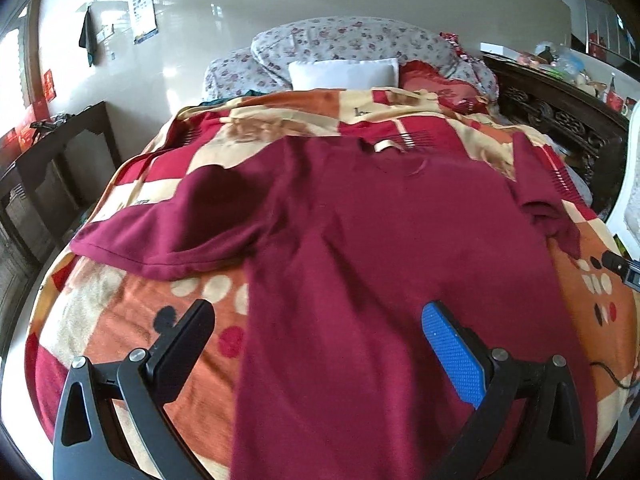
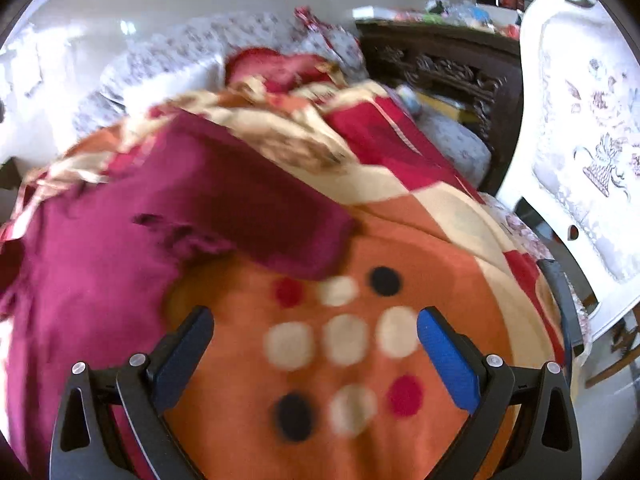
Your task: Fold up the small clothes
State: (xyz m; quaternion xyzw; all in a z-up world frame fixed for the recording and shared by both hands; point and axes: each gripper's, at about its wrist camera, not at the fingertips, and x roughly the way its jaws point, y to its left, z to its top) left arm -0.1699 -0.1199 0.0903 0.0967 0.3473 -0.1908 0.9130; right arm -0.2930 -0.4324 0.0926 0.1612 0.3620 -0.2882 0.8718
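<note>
A maroon short-sleeved T-shirt [image 1: 380,240] lies spread flat on the patterned bed blanket [image 1: 132,312], collar toward the pillows, both sleeves out. My left gripper [image 1: 316,320] is open and empty above the shirt's lower body, near its left side edge. In the right wrist view the shirt [image 2: 100,260] lies at the left with its right sleeve [image 2: 272,216] reaching toward the middle. My right gripper [image 2: 316,328] is open and empty over the dotted orange blanket [image 2: 400,248], just right of the shirt. The right wrist view is blurred. The right gripper's tip [image 1: 622,268] shows at the left wrist view's right edge.
Pillows [image 1: 344,72] and a floral quilt [image 1: 360,36] lie at the bed's head. A dark carved wooden cabinet [image 1: 560,120] stands to the right of the bed. A white plastic chair [image 2: 580,160] stands to the right. A dark table [image 1: 52,148] stands on the left.
</note>
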